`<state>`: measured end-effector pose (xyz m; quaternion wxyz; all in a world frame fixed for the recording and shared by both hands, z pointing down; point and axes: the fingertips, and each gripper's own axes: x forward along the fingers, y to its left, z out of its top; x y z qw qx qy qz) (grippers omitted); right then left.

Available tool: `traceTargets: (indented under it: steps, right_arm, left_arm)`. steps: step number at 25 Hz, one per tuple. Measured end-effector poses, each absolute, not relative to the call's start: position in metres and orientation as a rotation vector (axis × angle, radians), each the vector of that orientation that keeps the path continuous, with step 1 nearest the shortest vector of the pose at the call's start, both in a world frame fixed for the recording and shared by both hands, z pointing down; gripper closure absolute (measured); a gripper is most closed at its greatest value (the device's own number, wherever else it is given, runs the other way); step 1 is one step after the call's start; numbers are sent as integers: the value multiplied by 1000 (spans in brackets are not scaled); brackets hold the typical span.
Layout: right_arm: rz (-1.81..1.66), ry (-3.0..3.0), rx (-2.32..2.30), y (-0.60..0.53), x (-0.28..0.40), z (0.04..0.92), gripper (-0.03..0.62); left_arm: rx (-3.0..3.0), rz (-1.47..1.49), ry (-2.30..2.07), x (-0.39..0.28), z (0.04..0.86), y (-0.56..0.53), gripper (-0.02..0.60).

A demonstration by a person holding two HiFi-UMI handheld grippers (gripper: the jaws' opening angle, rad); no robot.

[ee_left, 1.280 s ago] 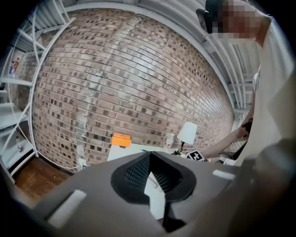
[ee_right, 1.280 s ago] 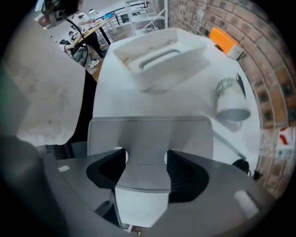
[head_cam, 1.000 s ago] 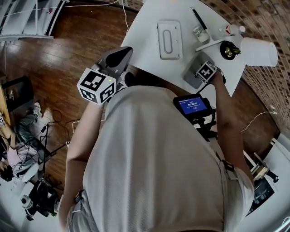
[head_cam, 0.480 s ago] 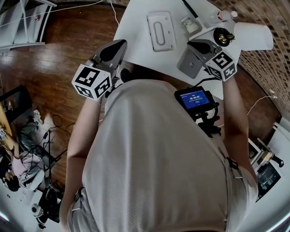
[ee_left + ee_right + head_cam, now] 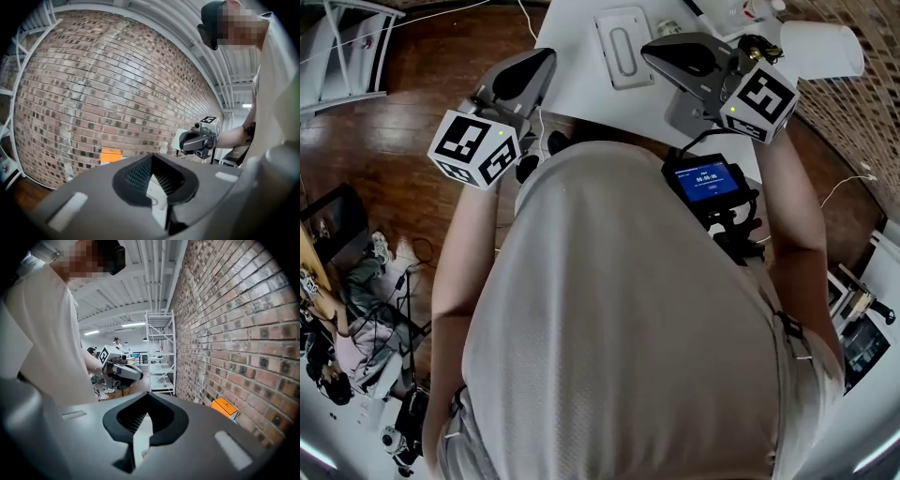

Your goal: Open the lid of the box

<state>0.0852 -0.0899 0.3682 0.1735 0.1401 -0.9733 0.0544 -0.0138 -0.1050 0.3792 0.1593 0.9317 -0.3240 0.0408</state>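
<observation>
The white flat box (image 5: 622, 45) lies on the white table (image 5: 581, 89) with its lid down, an oval recess in the top. Both grippers are held up in the air in front of the person's chest, short of the box and touching nothing. My left gripper (image 5: 542, 58) is shut and empty; in the left gripper view its pads (image 5: 157, 180) meet, and the right gripper (image 5: 200, 138) shows beyond them. My right gripper (image 5: 652, 49) is shut with nothing held; its own view shows closed pads (image 5: 143, 420) and the left gripper (image 5: 119, 369) opposite.
A grey flat item (image 5: 686, 114) lies at the table's near edge under the right gripper. A white cylinder (image 5: 820, 49) and small items sit at the far right. A lit screen (image 5: 705, 181) hangs at the person's chest. Brick wall, orange box (image 5: 224, 406), metal rack (image 5: 159, 352).
The right gripper has risen from beside the grey item at the table edge and swung left, level with the left gripper. The left gripper rose a little.
</observation>
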Motion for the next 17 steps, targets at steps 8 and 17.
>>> traceTargets:
  steps: [8, 17]
  right_arm:
    - [165, -2774, 399, -89, 80, 367, 594]
    - [154, -2794, 398, -89, 74, 366, 593]
  left_arm:
    - [2669, 129, -925, -12, 379, -100, 581]
    - [2663, 98, -919, -8, 372, -104, 581]
